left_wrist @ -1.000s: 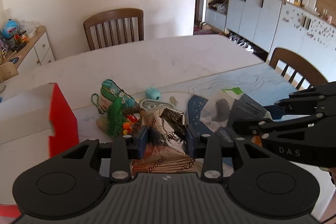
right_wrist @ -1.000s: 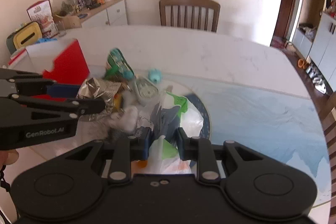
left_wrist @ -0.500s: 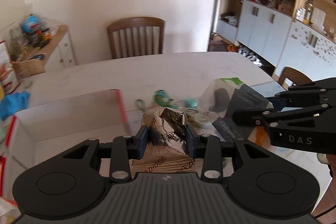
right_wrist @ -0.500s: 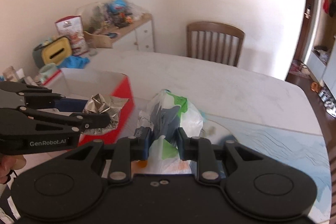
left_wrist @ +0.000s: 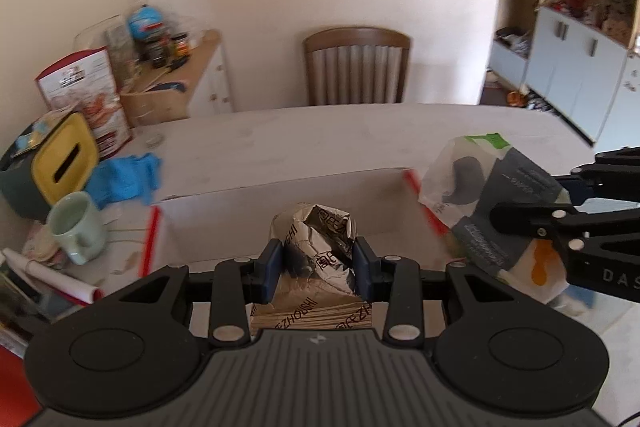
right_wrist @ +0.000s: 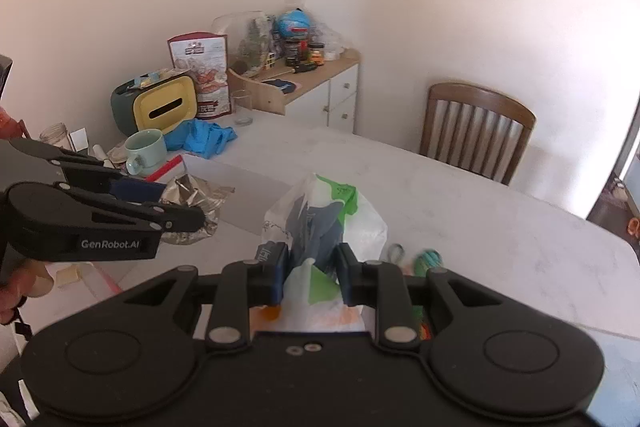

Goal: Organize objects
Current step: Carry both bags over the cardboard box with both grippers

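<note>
Left wrist view: the left claw [left_wrist: 316,269] is clamped on a crumpled silver foil snack packet [left_wrist: 316,251], held above the open white cardboard box with red edges [left_wrist: 280,187] on the pale bench [left_wrist: 320,131]; box contents can't be seen. Right wrist view: the right claw [right_wrist: 311,277] pinches a white plastic bag with green and dark print [right_wrist: 324,219], bunched and raised just right of that box; a pale green mug [right_wrist: 144,149] stands beyond.
</note>
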